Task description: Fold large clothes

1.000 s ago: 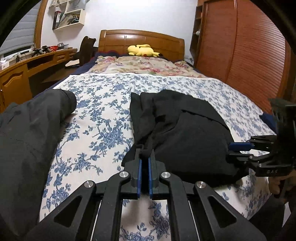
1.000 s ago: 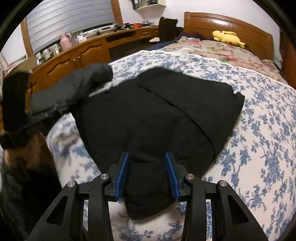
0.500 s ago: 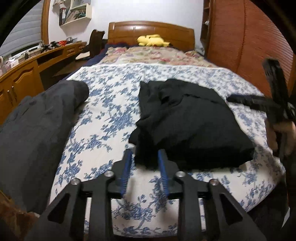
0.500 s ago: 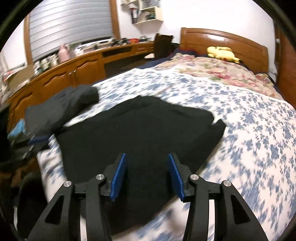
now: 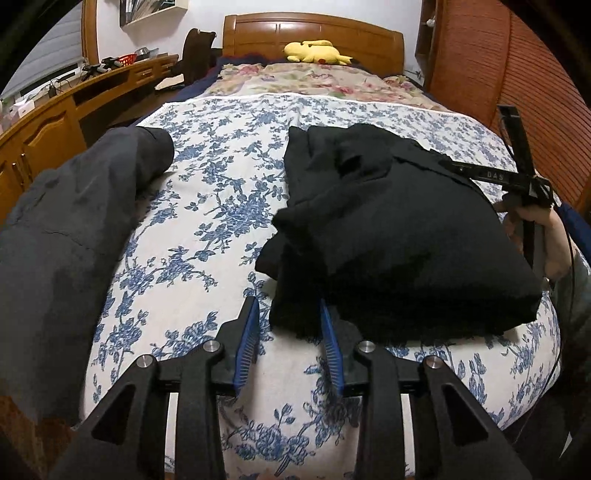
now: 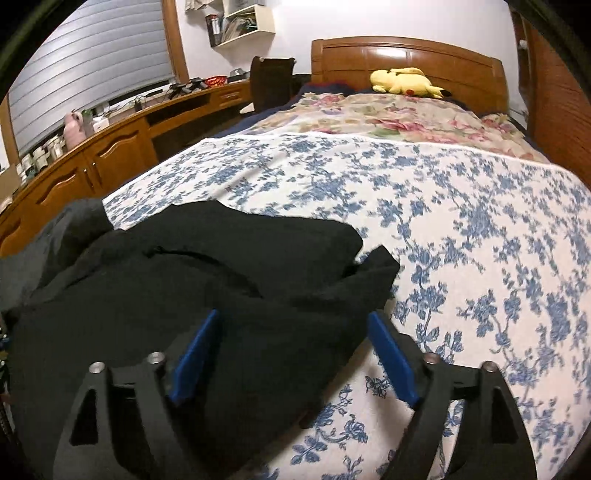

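A black garment (image 5: 399, 229) lies folded in a thick bundle on the blue-flowered bed sheet (image 5: 221, 206), near the foot of the bed. My left gripper (image 5: 290, 325) is open, its blue pads on either side of the garment's near left corner without pinching it. My right gripper (image 6: 291, 328) is wide open and empty above the garment (image 6: 192, 295), close to its right edge. In the left wrist view the right gripper (image 5: 517, 173) shows held in a hand at the right of the bed.
A dark grey garment (image 5: 70, 229) lies along the bed's left edge. A yellow plush toy (image 5: 314, 51) sits by the wooden headboard (image 5: 314, 29). A wooden desk (image 6: 110, 147) runs along the left wall; a slatted wooden wardrobe (image 5: 498, 66) stands on the right.
My left gripper opened, let go of the black garment's corner and drew back. My right gripper opened wider and lifted off the garment, moving right and back.
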